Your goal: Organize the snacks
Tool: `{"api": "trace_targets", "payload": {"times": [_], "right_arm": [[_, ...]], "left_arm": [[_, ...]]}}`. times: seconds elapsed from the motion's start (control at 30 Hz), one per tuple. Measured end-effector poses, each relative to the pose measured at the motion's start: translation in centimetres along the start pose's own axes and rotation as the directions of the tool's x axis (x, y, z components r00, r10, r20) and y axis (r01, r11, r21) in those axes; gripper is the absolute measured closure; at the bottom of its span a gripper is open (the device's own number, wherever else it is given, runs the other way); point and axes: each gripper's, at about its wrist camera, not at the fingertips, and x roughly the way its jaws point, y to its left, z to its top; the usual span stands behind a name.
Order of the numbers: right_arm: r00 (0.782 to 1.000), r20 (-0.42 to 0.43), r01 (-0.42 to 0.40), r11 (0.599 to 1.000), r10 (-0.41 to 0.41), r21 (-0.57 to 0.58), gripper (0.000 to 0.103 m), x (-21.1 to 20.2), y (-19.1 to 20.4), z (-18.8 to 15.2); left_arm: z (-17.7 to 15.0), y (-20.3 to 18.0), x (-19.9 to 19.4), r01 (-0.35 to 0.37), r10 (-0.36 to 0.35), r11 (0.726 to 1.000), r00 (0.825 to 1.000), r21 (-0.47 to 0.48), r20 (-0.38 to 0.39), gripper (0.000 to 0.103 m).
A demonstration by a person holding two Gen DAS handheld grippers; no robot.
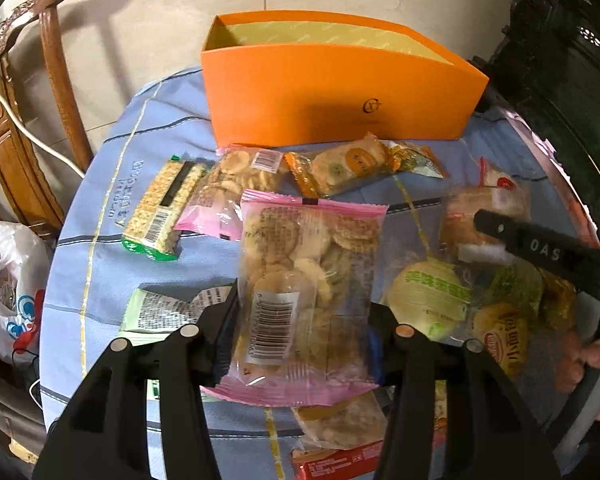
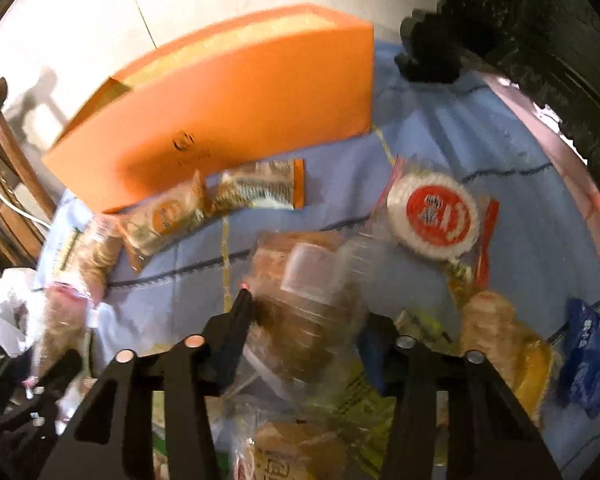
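Left tongs (image 1: 300, 316) clamp a pink-edged cracker pack (image 1: 308, 280), lifted mid-frame above the counter (image 1: 100, 280). Right tongs (image 2: 306, 316) sit narrowed around a blurred clear-wrapped brown snack (image 2: 304, 280); whether the pads press it, I cannot tell. The orange box (image 1: 336, 100) stands open-topped at the counter's far edge, upper centre, with bare blue cloth just left of it. Two more packs lie against its front wall, a green-ended bar (image 1: 160, 212) at left. One wooden chair (image 1: 28, 120) crowds the upper-left edge.
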Motion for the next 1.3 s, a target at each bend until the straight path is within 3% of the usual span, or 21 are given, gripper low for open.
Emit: {"api": "trace_targets", "payload": {"times": [0.07, 0.17, 0.23, 0.3, 0.33, 0.37, 0.57, 0.7, 0.83, 1.0, 1.1, 1.2, 1.3], "right_arm": [[0.999, -0.038, -0.024, 1.0, 0.025, 0.016, 0.054, 0.9, -0.8, 0.0], [0.966, -0.115, -0.222, 0.97, 0.233, 0.096, 0.052, 2.8, -2.9, 0.3], [0.927, -0.131, -0.327, 0.928, 0.352, 0.181, 0.057, 3.9, -4.0, 0.3], [0.863, -0.129, -0.449, 0.859, 0.488, 0.247, 0.076, 4.4, -5.0, 0.9], [0.842, -0.118, -0.482, 0.831, 0.527, 0.277, 0.078, 4.5, -5.3, 0.9], [0.834, -0.116, -0.492, 0.823, 0.539, 0.283, 0.078, 4.6, -5.5, 0.9], [0.895, -0.078, -0.418, 0.886, 0.44, 0.202, 0.081, 2.7, -4.7, 0.8], [0.962, 0.005, -0.274, 0.962, 0.274, -0.019, 0.085, -1.4, -1.6, 0.8], [0.975, 0.079, -0.193, 0.969, 0.207, -0.156, 0.092, -4.6, -0.3, 0.8], [0.968, 0.059, -0.239, 0.967, 0.245, -0.087, 0.092, -4.7, -1.3, 0.6], [0.978, 0.083, -0.182, 0.976, 0.193, -0.121, 0.093, -5.5, -0.9, 0.0], [0.973, 0.152, -0.147, 0.974, 0.174, -0.174, 0.097, -7.5, -0.4, -0.6], [0.974, 0.168, -0.119, 0.975, 0.151, -0.187, 0.101, -8.7, -0.1, -0.4]], "left_arm": [[0.0, -0.2, 0.3, -0.001, 0.001, 1.0, 1.0, -0.001, -0.015, 0.054], [-0.2, -0.4, 0.4, 0.015, -0.015, 1.0, 1.0, 0.001, -0.021, 0.054], [-0.3, -0.6, 0.6, 0.006, -0.005, 1.0, 0.999, 0.012, -0.032, 0.054], [-0.4, -0.6, 0.8, 0.003, -0.002, 1.0, 0.999, 0.012, -0.039, 0.054], [-0.4, -0.5, 0.8, 0.0, 0.0, 1.0, 0.999, 0.007, -0.041, 0.054], [-0.5, -0.4, 0.9, -0.004, 0.004, 1.0, 0.999, 0.004, -0.042, 0.054], [-0.5, -0.3, 0.7, -0.034, 0.035, 0.999, 0.999, 0.006, -0.04, 0.053], [-0.5, -0.5, 0.2, -0.038, 0.038, 0.999, 0.999, 0.01, -0.028, 0.053], [-0.3, -0.7, -0.1, -0.034, 0.034, 0.999, 0.999, 0.005, -0.017, 0.053], [-0.5, -0.9, -0.3, -0.017, 0.017, 1.0, 1.0, -0.003, -0.02, 0.053], [-0.6, -0.9, -0.4, -0.019, 0.019, 1.0, 1.0, -0.003, -0.023, 0.053], [-0.7, -0.5, -0.4, -0.018, 0.018, 1.0, 0.999, -0.02, -0.03, 0.053], [-0.8, -0.3, -0.4, -0.025, 0.024, 0.999, 0.999, -0.022, -0.033, 0.053]]}}
